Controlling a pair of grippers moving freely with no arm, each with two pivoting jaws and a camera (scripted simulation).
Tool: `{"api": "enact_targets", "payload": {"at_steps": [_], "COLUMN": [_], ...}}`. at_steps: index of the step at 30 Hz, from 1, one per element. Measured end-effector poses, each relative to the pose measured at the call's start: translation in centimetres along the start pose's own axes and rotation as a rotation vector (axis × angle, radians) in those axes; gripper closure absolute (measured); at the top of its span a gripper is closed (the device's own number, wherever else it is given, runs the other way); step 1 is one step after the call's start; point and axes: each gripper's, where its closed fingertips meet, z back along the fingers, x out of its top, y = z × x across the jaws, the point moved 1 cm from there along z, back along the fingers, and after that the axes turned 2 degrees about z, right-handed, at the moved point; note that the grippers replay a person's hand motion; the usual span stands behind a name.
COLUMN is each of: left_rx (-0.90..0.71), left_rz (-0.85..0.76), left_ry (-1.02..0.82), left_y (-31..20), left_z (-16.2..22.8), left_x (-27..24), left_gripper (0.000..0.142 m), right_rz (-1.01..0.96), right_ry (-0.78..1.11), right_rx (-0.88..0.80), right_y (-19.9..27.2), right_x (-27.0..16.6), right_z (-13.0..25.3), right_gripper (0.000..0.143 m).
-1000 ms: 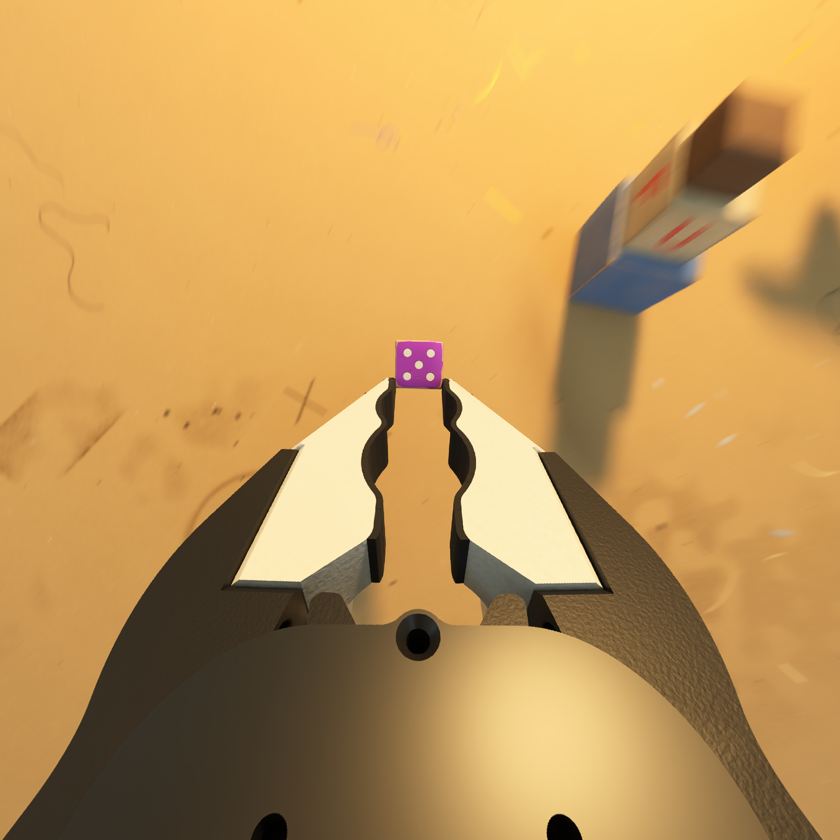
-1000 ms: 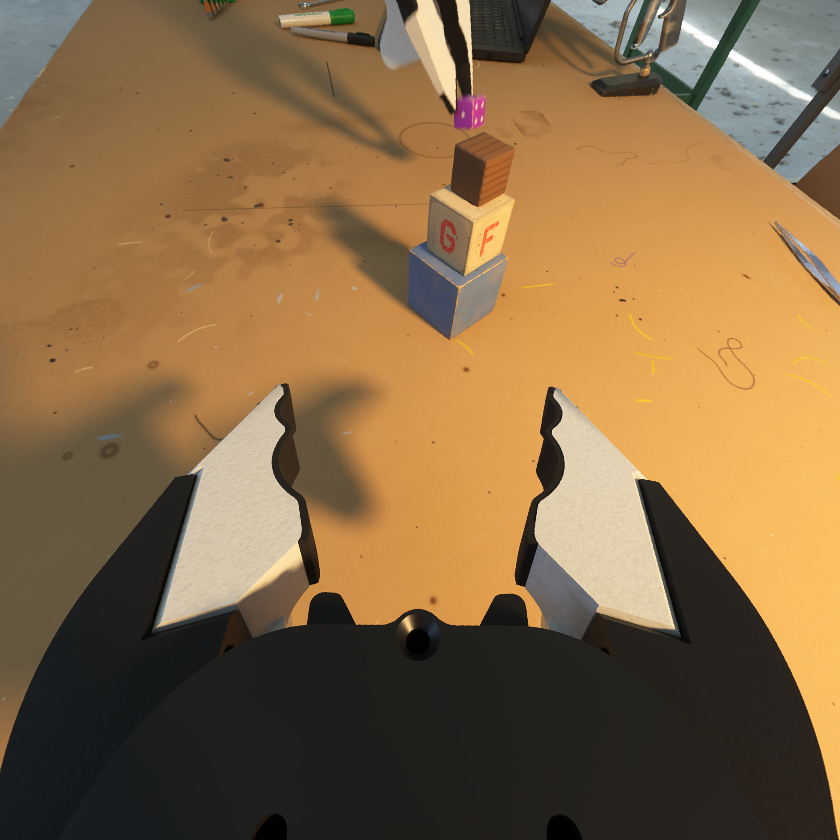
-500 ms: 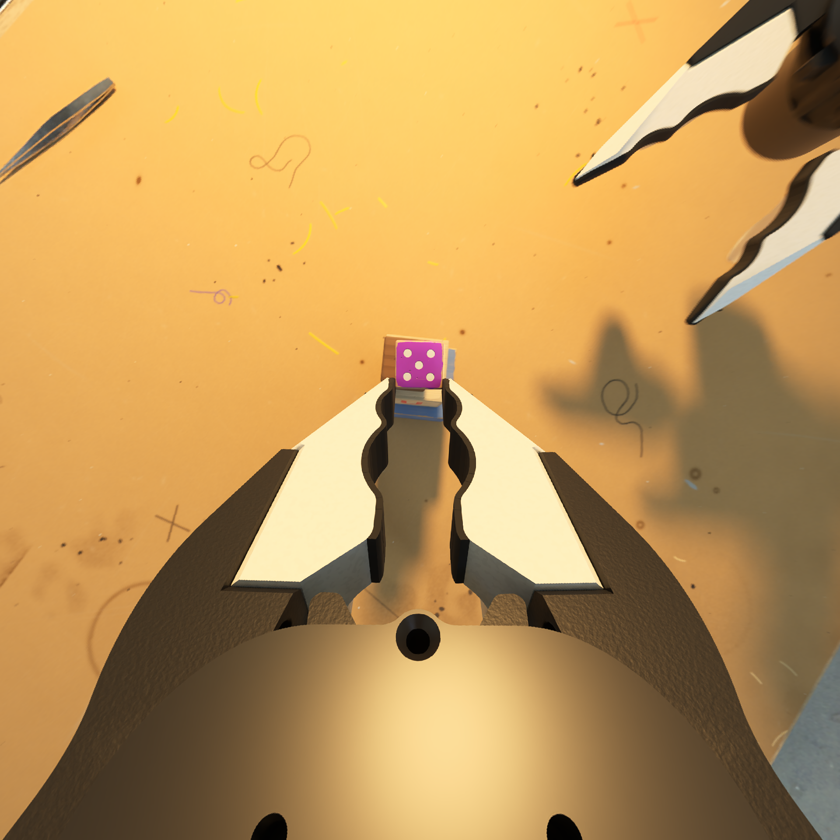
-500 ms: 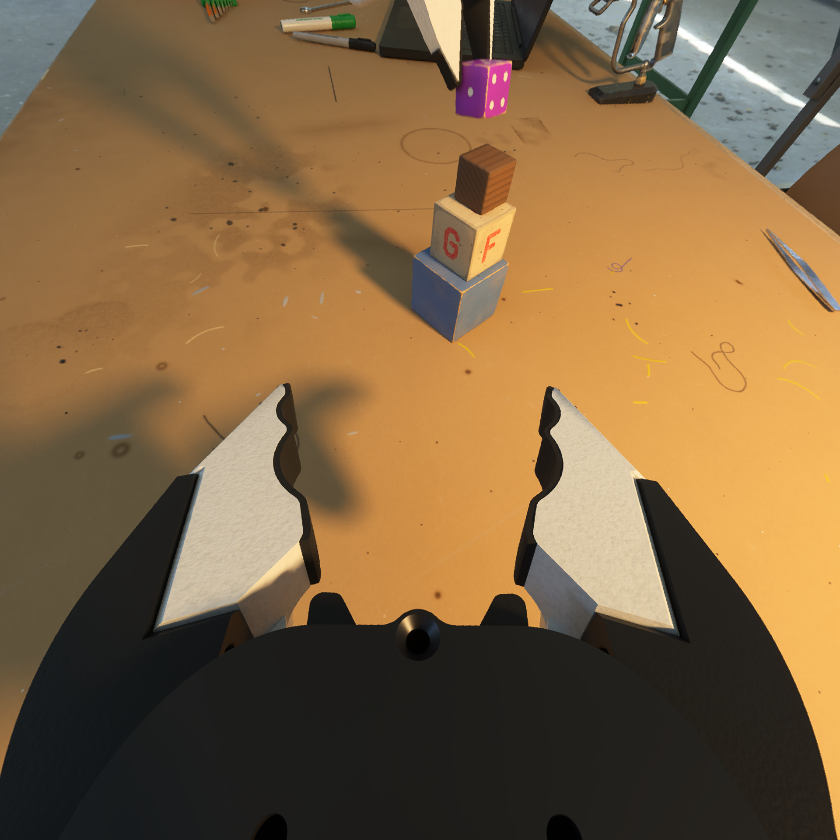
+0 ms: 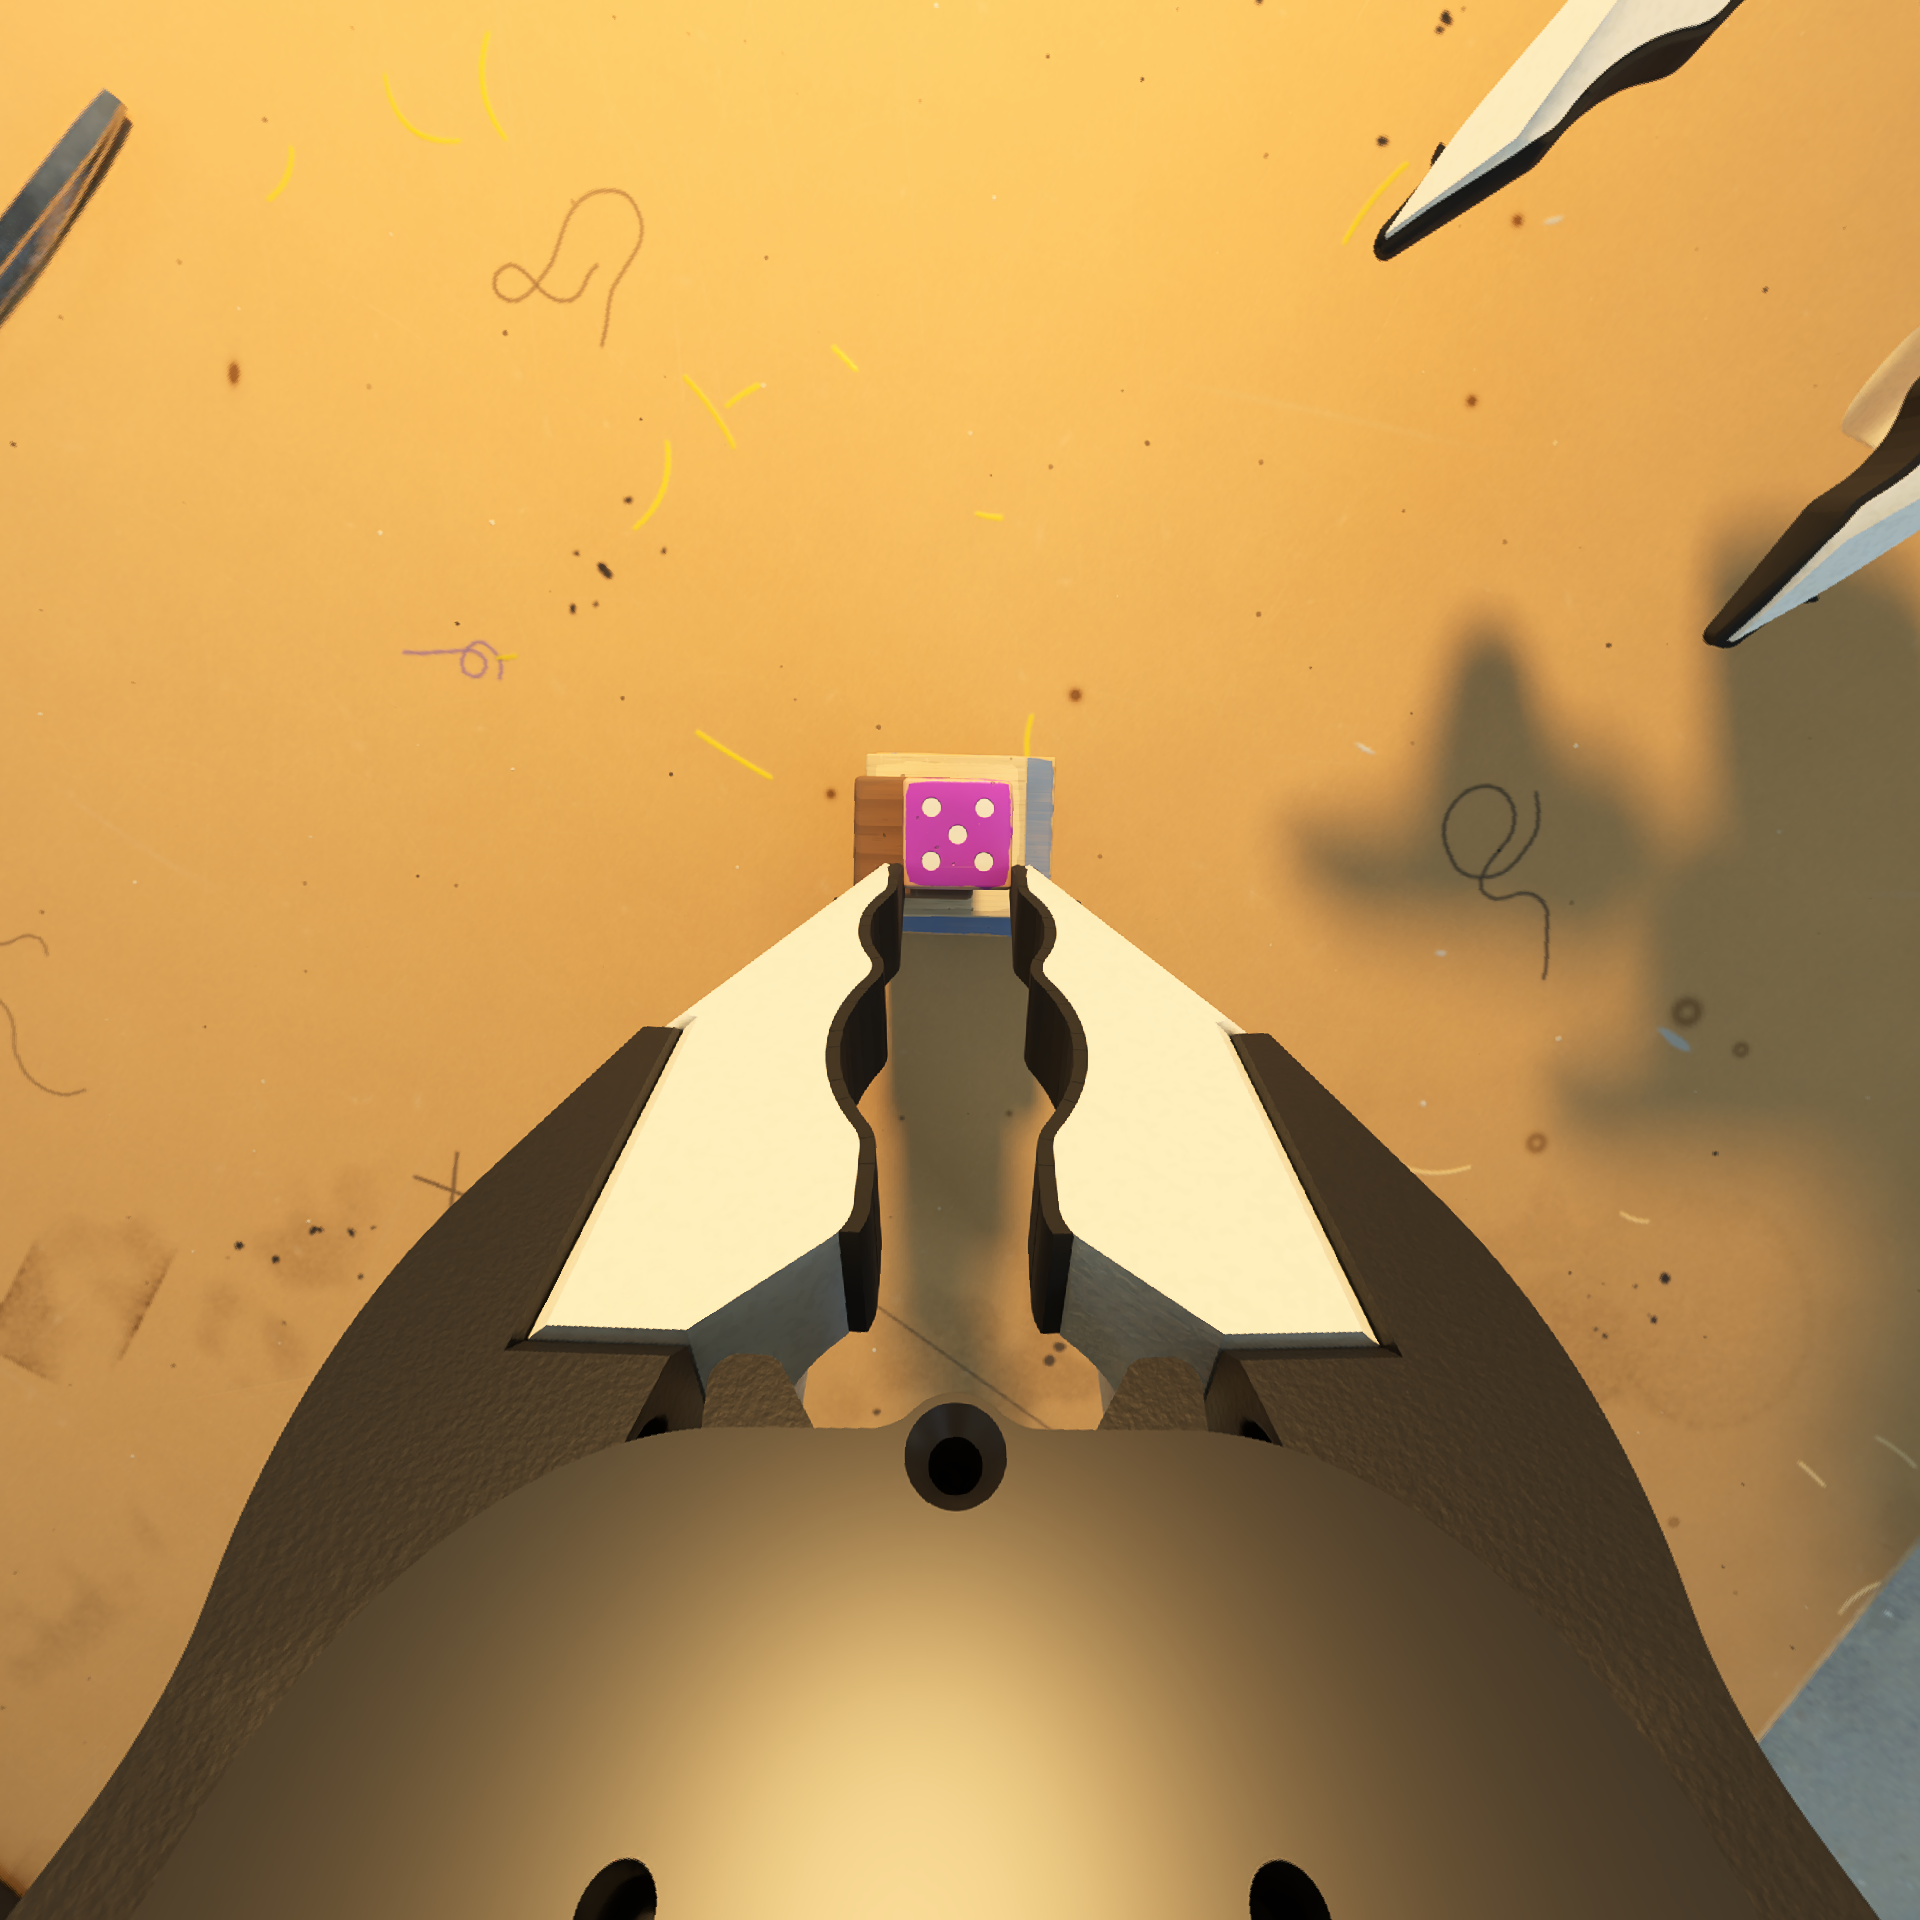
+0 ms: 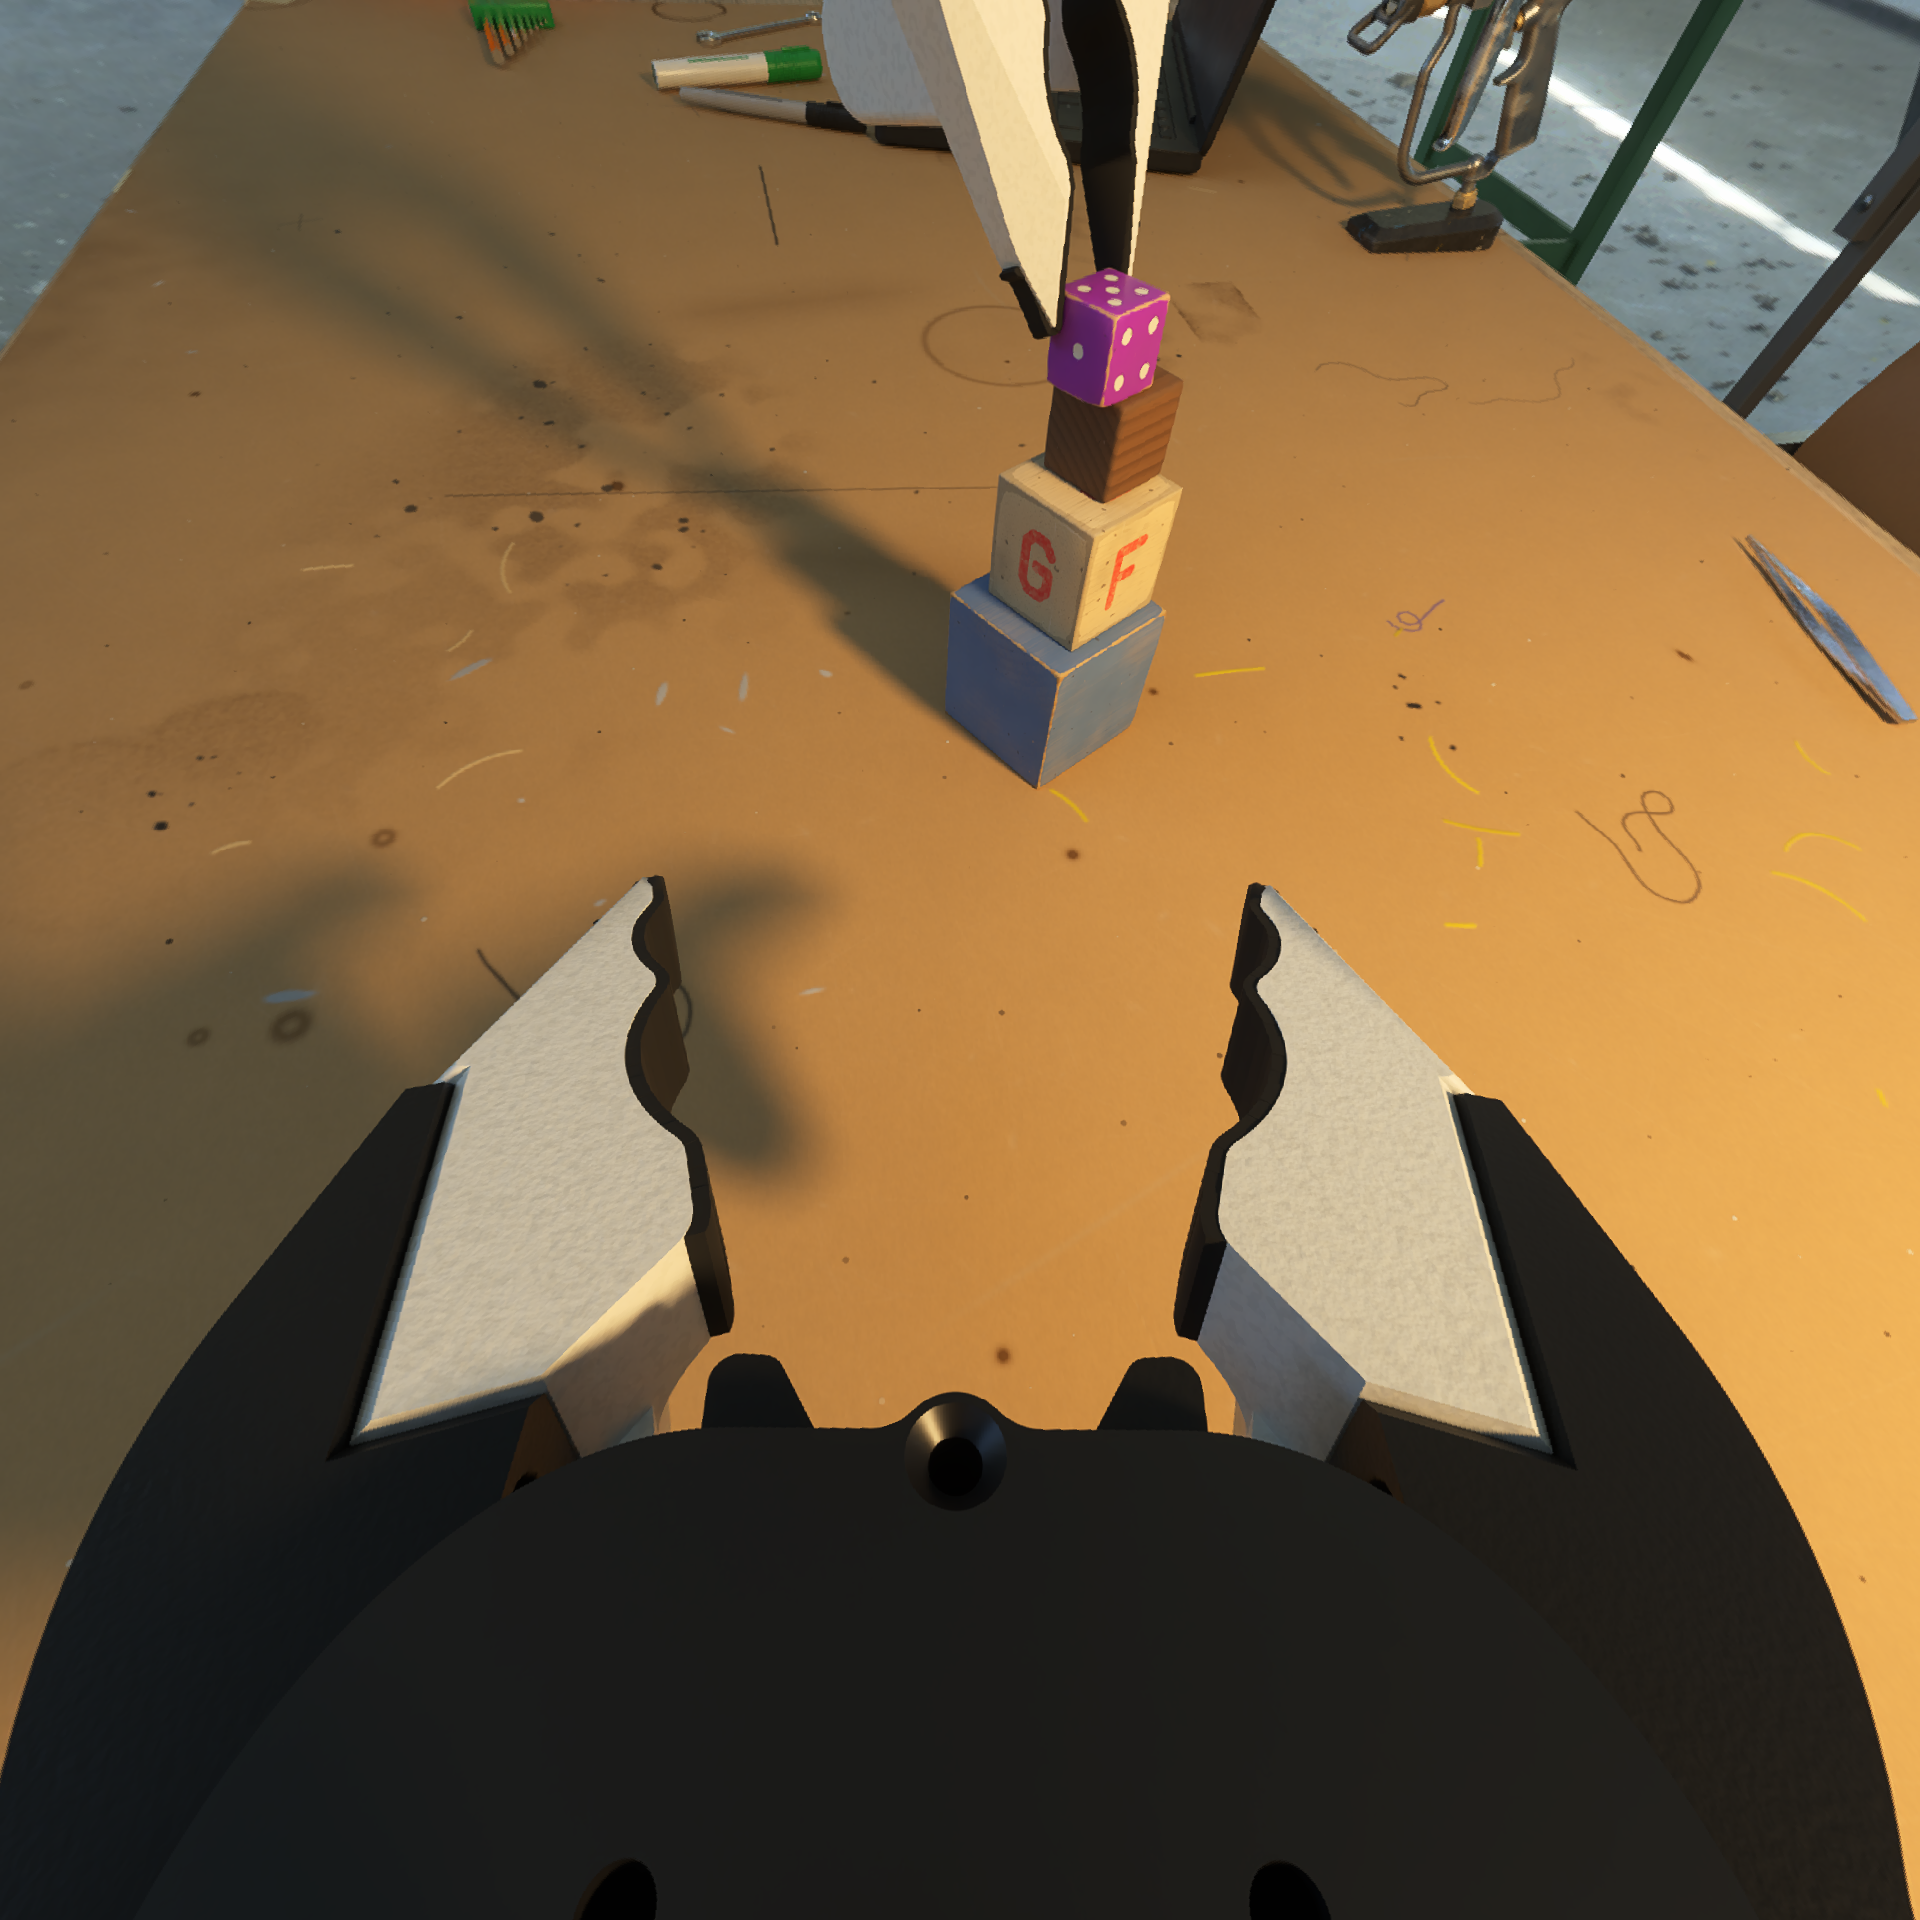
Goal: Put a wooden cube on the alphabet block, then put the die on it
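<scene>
The left gripper (image 5: 956,878), fingers clamped on the die (image 6: 1108,335), has lowered it onto the wooden cube (image 6: 1112,442) atop the alphabet block (image 6: 1081,566), mid-bench. Only release seems left. The right gripper (image 6: 951,899) waits open, empty.

A workshop, pretty clearly. The scuffed workbench (image 6: 312,623) is littered with markers (image 6: 738,69) and screwdriver bits (image 6: 509,26). A clamp (image 6: 1455,114) is fixed to its edge.

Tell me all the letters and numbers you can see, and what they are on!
I won't copy writing out, but here is where it sits.
alphabet block: one red letter on each of two visible faces.
green marker: print on its pale barrel, too small to read.
die: white dots only, no digits.
wooden cube and blue block: nothing written.
table: pen squiggles, no words.
</scene>
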Motion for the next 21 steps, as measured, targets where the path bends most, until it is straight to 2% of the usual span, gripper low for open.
{"api": "enact_targets", "payload": {"at_steps": [21], "left_rx": [-0.023], "left_rz": [-0.045], "left_ry": [0.015], "left_y": [-0.02], "left_z": [-0.33], "left_x": [0.02], "left_gripper": [0.120], "right_rz": [-0.007], "right_ry": [-0.004], "right_rx": [0.002], "right_y": [-0.06], "right_x": [-0.04], "right_z": [-0.03], "right_gripper": [0.035]}}
